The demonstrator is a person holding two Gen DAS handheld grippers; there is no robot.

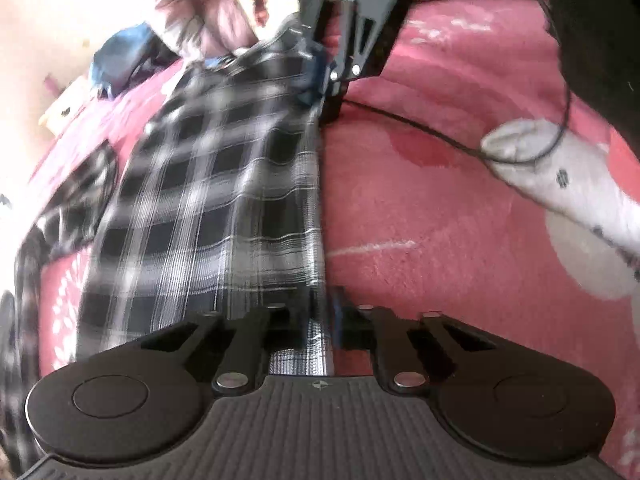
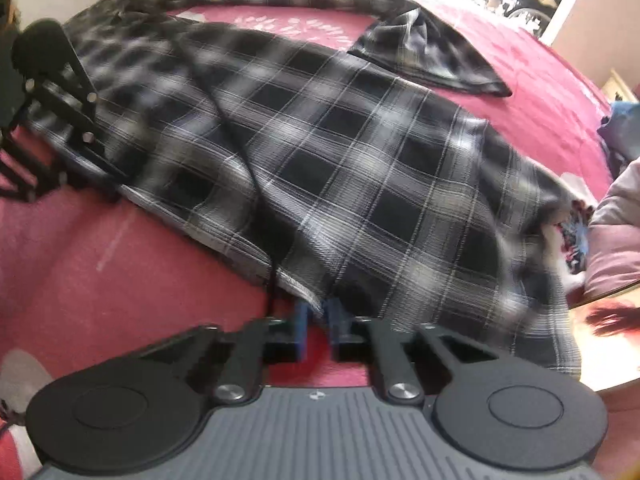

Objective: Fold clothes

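Pink blanket (image 1: 420,208) under plaid shirt (image 2: 360,152), its hem clamped in both grippers' fingers (image 1: 320,320) (image 2: 316,320).

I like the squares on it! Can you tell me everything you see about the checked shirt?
The checked shirt is soft woven cloth in black, grey and white squares. It lies spread and rumpled on the pink blanket, one sleeve flopped out to the side. The left gripper and the right gripper each pinch its near hem edge.
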